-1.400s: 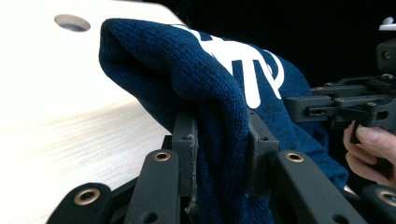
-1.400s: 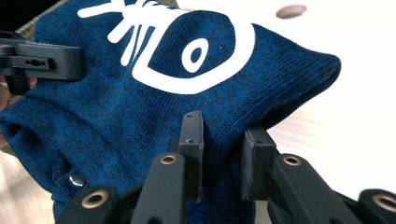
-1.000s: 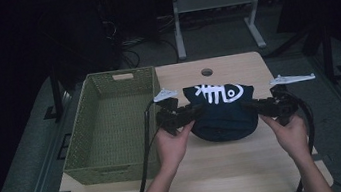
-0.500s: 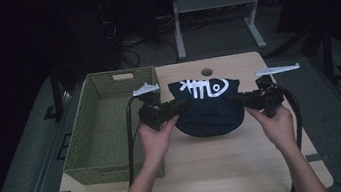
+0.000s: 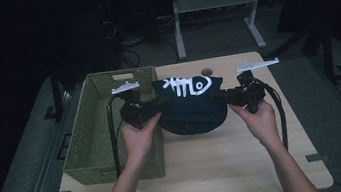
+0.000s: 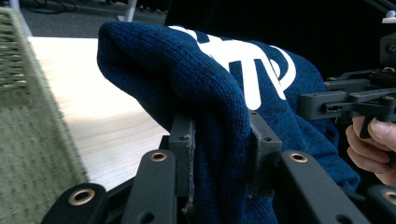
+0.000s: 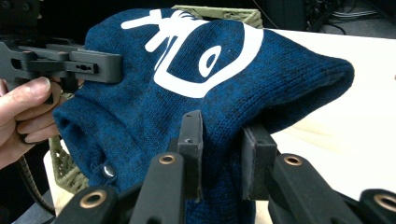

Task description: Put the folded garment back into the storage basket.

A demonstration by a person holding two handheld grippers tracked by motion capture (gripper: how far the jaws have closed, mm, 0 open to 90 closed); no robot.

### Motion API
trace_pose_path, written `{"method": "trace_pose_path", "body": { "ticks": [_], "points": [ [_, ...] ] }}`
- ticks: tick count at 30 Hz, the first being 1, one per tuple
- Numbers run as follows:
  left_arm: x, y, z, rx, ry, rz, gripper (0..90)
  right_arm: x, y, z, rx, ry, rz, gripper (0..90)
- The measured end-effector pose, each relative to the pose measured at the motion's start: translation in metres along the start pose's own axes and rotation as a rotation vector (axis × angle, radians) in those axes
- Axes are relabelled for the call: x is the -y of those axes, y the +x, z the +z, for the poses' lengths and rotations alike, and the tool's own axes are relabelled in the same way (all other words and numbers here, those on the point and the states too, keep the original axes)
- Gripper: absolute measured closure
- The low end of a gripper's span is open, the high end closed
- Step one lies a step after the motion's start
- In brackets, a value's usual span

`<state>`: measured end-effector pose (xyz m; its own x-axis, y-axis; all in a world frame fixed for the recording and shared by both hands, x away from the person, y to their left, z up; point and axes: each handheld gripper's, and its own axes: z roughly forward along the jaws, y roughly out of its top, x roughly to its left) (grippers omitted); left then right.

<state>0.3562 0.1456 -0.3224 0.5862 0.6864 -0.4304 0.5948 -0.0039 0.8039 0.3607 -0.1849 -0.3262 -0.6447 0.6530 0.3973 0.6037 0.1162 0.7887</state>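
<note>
right now the left tool [image 5: 160, 106] is pinching one edge of a dark blue knitted garment [image 5: 191, 105], and the right tool [image 5: 219, 98] is pinching the opposite edge, so the cloth is hanging stretched between them above the tabletop [image 5: 229, 168]. in the left gripper view the folded knit is sitting squeezed between the two pads [image 6: 187, 149], and in the right gripper view a thick fold is pressed between that tool's pads [image 7: 254, 154] as well. a white fish-bone print [image 5: 184, 85] is facing up on the upper part of the garment. the garment is hanging just beside the right wall of the green woven basket [image 5: 88, 138], over the bare wood. the left hand [image 5: 139, 136] and the right hand [image 5: 261, 119] are gripping the tool bodies from below.
</note>
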Motion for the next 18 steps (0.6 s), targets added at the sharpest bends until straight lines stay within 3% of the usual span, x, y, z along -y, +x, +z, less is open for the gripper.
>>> {"method": "trace_pose_path", "body": {
  "ticks": [18],
  "points": [
    [-0.005,0.03,-0.036,-0.019,-0.022,-0.04,66.7,-0.019,0.026,0.038,-0.061,0.011,-0.027,72.8]
  ]
}}
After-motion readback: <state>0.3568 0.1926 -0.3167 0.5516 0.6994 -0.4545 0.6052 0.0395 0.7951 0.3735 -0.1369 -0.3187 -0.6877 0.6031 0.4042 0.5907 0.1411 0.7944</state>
